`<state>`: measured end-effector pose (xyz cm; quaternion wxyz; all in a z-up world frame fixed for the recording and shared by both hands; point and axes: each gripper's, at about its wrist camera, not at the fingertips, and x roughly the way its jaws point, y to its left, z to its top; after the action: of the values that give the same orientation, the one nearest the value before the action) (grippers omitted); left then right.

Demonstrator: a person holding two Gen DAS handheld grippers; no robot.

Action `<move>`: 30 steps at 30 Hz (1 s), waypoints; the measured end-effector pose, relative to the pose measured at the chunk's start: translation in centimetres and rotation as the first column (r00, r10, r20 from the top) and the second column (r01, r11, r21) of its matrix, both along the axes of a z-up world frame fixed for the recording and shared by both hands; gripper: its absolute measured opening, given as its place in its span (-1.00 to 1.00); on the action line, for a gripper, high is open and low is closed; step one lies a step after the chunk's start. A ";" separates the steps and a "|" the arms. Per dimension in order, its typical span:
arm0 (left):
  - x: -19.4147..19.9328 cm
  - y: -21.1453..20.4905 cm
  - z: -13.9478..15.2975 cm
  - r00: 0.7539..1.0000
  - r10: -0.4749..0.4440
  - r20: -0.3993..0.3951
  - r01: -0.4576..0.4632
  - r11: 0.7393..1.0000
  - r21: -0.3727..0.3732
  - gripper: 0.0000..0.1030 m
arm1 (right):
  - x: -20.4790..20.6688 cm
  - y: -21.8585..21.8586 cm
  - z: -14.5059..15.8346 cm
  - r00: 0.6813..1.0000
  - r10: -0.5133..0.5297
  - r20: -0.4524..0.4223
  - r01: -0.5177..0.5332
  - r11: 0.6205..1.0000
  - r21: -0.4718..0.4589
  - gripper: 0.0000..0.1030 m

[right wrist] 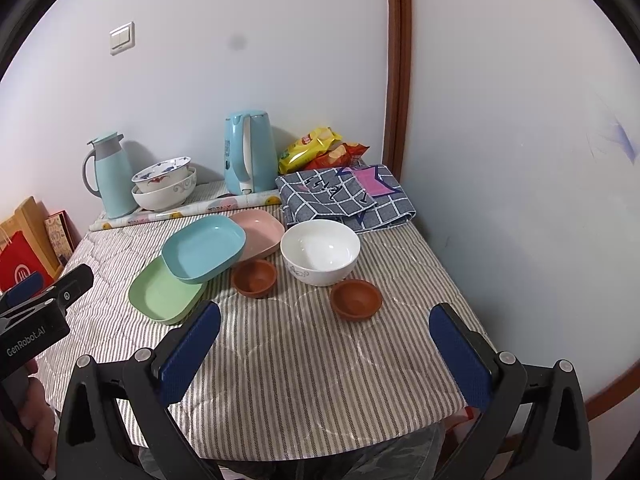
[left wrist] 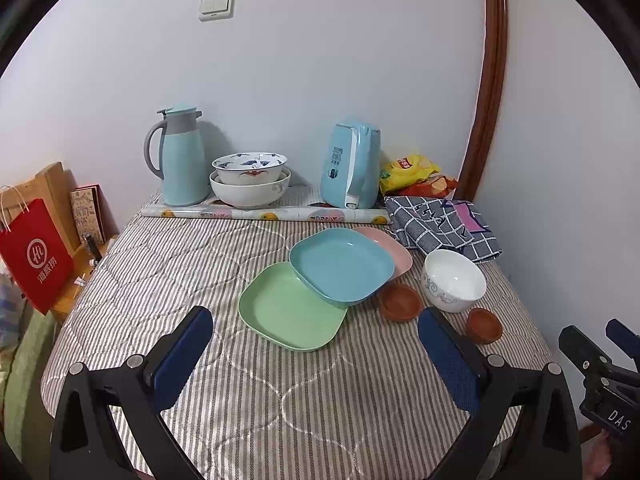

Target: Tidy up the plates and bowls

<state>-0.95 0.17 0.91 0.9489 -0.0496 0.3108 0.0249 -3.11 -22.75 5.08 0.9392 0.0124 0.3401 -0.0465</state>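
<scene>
Both tools are up over the near edge of the table and both are spread wide with nothing between the pads. The left gripper (left wrist: 316, 344) hangs above the striped cloth, its blue pads (left wrist: 188, 354) framing the green plate (left wrist: 280, 316). The right gripper (right wrist: 324, 340) hovers further right, its pads (right wrist: 192, 348) either side of bare cloth, the nearer brown dish (right wrist: 356, 299) just beyond.

Out from there: the striped quilted tablecloth (right wrist: 288, 372) covers the whole top. The green plate lies nearest the left tool, the blue plate (left wrist: 340, 266) tilted across its far corner, and the pink plate (left wrist: 390, 248) is tucked under the blue one's far side. A second brown dish (left wrist: 400, 302) sits just beside the blue plate, the white bowl (left wrist: 454, 280) right next to it, the other brown dish (left wrist: 484, 325) near its base.

Further back, a roll of patterned paper (left wrist: 264, 213) runs across the table. Behind it stand a teal flask (left wrist: 182, 160), two nested bowls (left wrist: 250, 180) and a blue kettle (left wrist: 352, 168). Snack packets (left wrist: 412, 172) are wedged in the corner, a checked folded cloth (left wrist: 444, 224) in front of them.

The room: pale walls, a light switch (left wrist: 216, 5), a brown wooden door frame (left wrist: 486, 80) at the right, and off the table's left side a red paper bag (left wrist: 34, 256).
</scene>
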 end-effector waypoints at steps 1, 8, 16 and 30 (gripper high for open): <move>0.0 0.0 0.0 1.000 0.000 0.000 0.000 1.000 -0.001 1.00 | 0.0 0.0 0.1 1.000 -0.001 0.001 0.001 1.000 -0.001 0.99; 0.0 0.0 0.0 1.000 -0.001 0.003 0.001 1.000 0.001 1.00 | 0.0 0.1 0.0 1.000 0.004 0.003 -0.004 1.000 0.000 0.99; 0.0 0.0 0.1 1.000 0.001 0.003 -0.001 1.000 0.001 1.00 | 0.0 0.2 -0.1 1.000 0.007 0.004 -0.007 1.000 0.000 0.99; -0.1 0.3 0.0 1.000 0.001 0.005 -0.001 1.000 -0.009 1.00 | 0.0 0.5 0.0 1.000 0.010 0.006 -0.010 1.000 -0.002 0.99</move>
<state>-1.08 0.45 0.94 0.9493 -0.0540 0.3087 0.0239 -3.09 -22.27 5.11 0.9404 0.0100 0.3375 -0.0418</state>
